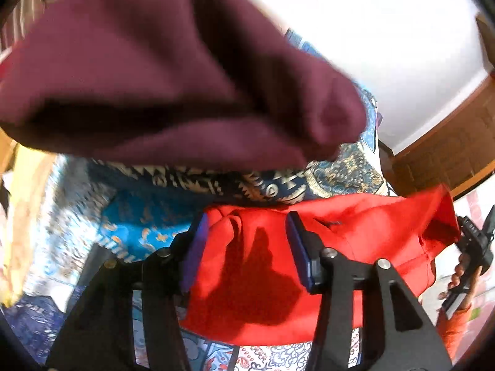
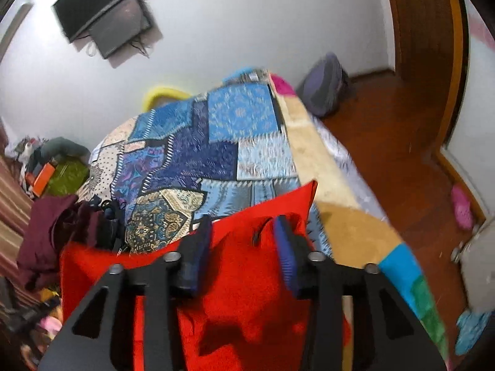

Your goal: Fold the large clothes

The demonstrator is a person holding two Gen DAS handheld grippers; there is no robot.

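My left gripper (image 1: 247, 247) gapes wide over the red cloth (image 1: 355, 235), nothing pinched. My right gripper (image 2: 244, 247) is open too, red cloth beneath, quilt (image 2: 216, 142) at twelve, maroon garment (image 2: 46, 228) at nine.

Right tool (image 2: 244, 241) above the bed (image 2: 216, 142).
Red garment (image 2: 241, 293) between its spread fingers; maroon garment (image 2: 46, 235) at nine o'clock.

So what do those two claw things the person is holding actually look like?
Both the left gripper and the right gripper are matte black linkage frames with silver pivot bolts and two fingers with dark blue ribbed pads. The hand holding the right one wears an orange sleeve.
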